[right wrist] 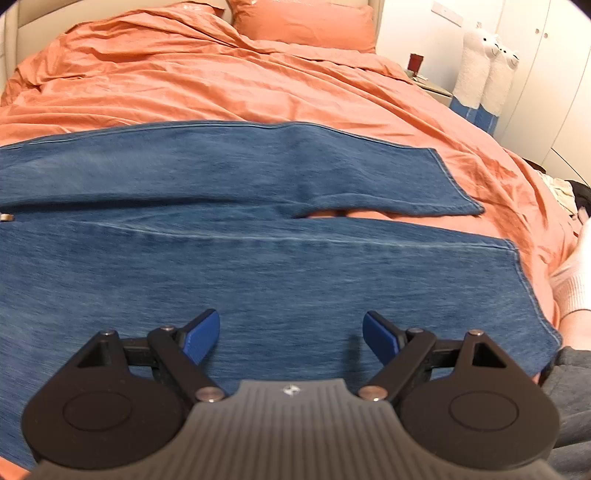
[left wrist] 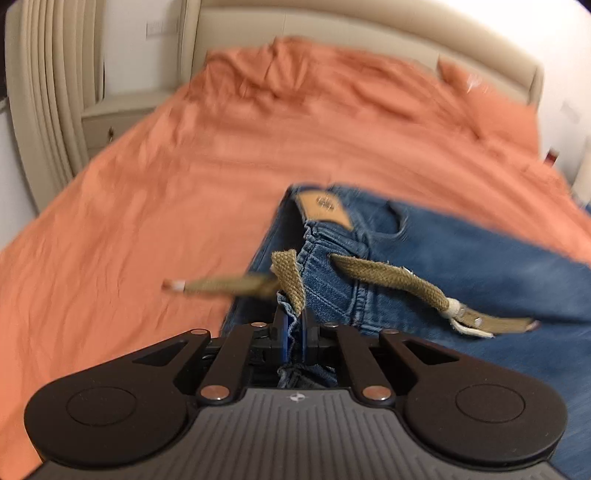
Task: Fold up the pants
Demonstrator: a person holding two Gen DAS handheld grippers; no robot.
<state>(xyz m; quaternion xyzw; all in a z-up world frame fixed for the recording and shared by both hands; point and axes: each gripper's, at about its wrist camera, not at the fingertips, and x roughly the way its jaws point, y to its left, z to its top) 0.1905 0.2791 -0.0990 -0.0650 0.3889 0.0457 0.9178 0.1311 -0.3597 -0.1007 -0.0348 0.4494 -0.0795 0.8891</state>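
Blue jeans (left wrist: 424,258) lie on an orange bedspread (left wrist: 184,166). In the left wrist view my left gripper (left wrist: 293,328) is shut on the waistband edge of the jeans, next to an olive drawstring (left wrist: 391,277) and a tan leather patch (left wrist: 325,206). The view is blurred by motion. In the right wrist view the two legs of the jeans (right wrist: 258,258) lie flat, side by side, hems to the right. My right gripper (right wrist: 291,332) is open and empty just above the near leg.
Beige headboard (left wrist: 369,29) and a nightstand (left wrist: 110,118) stand behind the bed. An orange pillow (right wrist: 306,22), a side table with a red cup (right wrist: 415,61), plush toys (right wrist: 487,55) and white wardrobe doors (right wrist: 546,74) are at the right.
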